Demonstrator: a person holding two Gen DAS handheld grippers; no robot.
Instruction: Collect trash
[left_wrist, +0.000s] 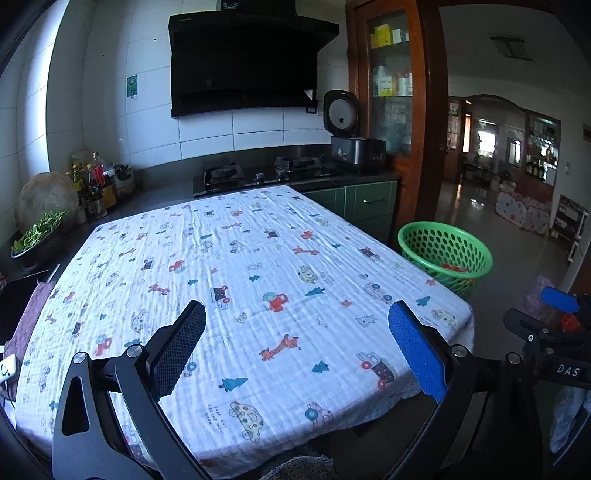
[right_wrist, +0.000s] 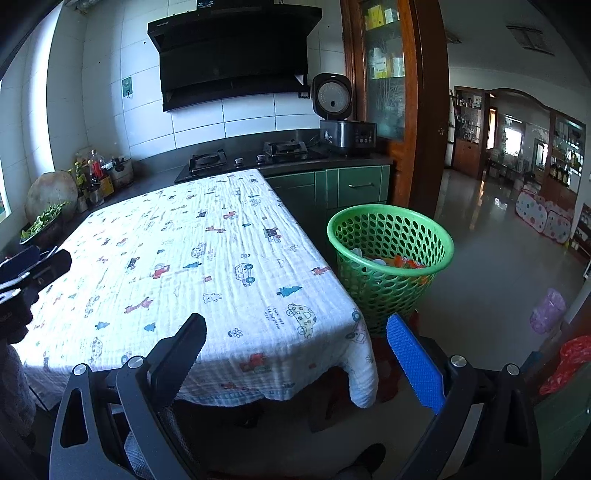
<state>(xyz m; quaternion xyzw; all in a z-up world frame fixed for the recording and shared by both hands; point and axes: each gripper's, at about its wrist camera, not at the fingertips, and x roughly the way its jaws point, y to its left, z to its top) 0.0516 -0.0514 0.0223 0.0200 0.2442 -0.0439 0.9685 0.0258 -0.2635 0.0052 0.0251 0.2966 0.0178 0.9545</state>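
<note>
one green basket (right_wrist: 390, 258) on the floor, right of the surface (right_wrist: 192, 258). one patterned cloth (left_wrist: 236, 295) over that surface. two burners (left_wrist: 223, 173) on the far hob. one rice cooker (left_wrist: 356, 147), lid up, far right. one range hood (left_wrist: 243, 59). two hand-held grippers: left (left_wrist: 297, 350), right (right_wrist: 297, 362), each spread wide.

The green perforated basket (right_wrist: 390, 258) stood upright ahead-right of the right gripper (right_wrist: 295, 354), holding orange and white trash (right_wrist: 406, 263).
</note>
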